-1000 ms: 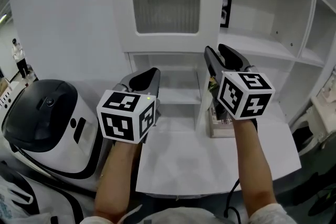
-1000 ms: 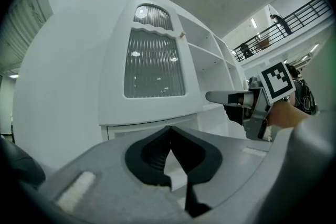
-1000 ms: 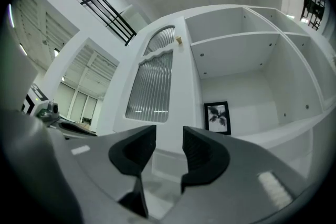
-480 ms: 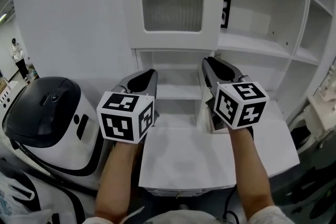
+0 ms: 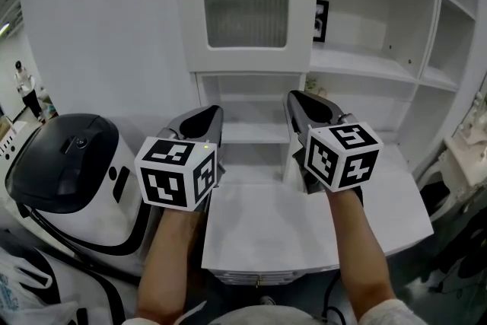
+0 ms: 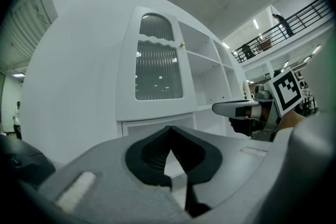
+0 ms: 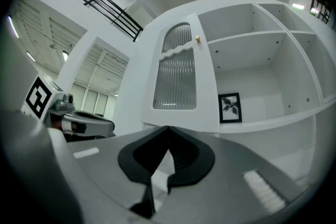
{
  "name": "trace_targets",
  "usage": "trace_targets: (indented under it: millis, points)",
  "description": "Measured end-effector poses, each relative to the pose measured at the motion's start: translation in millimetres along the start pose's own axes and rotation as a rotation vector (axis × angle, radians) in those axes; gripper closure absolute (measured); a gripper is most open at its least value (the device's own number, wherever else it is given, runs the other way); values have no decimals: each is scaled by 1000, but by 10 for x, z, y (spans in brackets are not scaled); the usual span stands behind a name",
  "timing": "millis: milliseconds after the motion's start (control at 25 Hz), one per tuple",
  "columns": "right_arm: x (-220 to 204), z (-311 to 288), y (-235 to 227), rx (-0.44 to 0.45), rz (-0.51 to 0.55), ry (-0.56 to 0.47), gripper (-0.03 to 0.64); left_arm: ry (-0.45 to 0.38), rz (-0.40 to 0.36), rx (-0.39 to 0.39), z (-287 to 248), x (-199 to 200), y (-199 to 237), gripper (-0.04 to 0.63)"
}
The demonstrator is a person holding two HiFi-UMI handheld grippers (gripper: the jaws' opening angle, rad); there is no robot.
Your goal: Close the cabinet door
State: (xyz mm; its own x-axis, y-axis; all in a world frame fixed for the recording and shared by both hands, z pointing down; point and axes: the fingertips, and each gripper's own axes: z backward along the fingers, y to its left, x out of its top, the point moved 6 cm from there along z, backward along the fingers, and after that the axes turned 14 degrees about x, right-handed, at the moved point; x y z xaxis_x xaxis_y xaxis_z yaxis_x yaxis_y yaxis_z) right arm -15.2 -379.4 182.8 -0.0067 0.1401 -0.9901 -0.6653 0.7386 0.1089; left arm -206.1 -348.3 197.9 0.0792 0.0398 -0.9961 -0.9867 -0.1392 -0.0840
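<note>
The white cabinet's upper door (image 5: 243, 4) has a ribbed glass pane and a small gold knob (image 7: 197, 38). It faces me beside open shelves (image 5: 373, 65); whether it sits flush I cannot tell. Below it is an open lower compartment (image 5: 251, 132) with a thin white panel (image 5: 288, 167) standing edge-on at its right. My left gripper (image 5: 209, 112) is held level in front of that compartment, jaws shut and empty (image 6: 168, 136). Just right of the panel, my right gripper (image 5: 298, 99) is also shut, with nothing between its fingers (image 7: 168, 134).
A black-and-white rounded machine (image 5: 68, 171) stands at the left. A white ledge (image 5: 304, 232) juts out below the grippers. A framed picture (image 5: 321, 20) leans on a shelf. A person (image 5: 24, 87) stands far off at the left.
The right gripper's jaws have closed, and it has shifted left and slightly down. The left gripper has edged toward the cabinet. The view has tilted, showing more of the upper door.
</note>
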Motion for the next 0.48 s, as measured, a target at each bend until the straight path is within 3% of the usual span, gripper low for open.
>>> trace_targets:
  millis: [480]
  points:
    - [56, 110, 38, -4, 13, -10, 614, -11, -7, -8, 74, 36, -70, 595]
